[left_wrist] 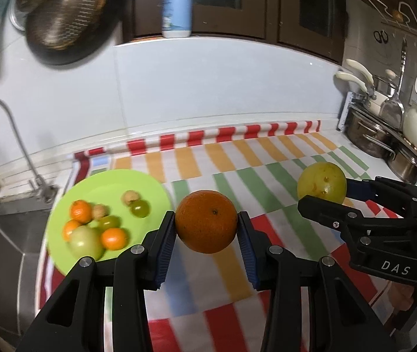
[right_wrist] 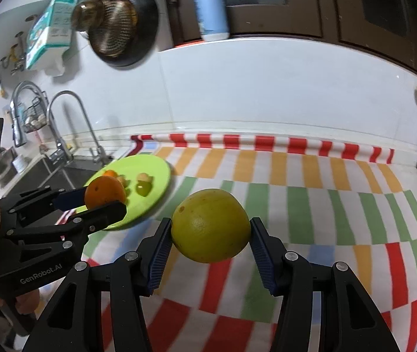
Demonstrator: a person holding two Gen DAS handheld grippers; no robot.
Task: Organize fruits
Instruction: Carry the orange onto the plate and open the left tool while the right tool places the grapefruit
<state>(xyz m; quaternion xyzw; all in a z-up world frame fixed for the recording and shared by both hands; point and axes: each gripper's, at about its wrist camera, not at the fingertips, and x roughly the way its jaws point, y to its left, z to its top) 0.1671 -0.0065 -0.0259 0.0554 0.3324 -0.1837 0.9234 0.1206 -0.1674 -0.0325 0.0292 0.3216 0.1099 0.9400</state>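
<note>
Here the counter is covered by a striped cloth in red, orange, green and pale blue bands, its far edge running up against a white tiled wall. To the left a steel faucet arches over a dark sink; a dark pan and strainer hang on the wall above it, and a white pump bottle stands on the ledge under dark cabinets. Steel pots crowd the right end. The left gripper pinches an orange above the cloth, just right of a green plate bearing small oranges, green fruits and walnuts. The right gripper clamps a yellow-green fruit, also held over the cloth.
</note>
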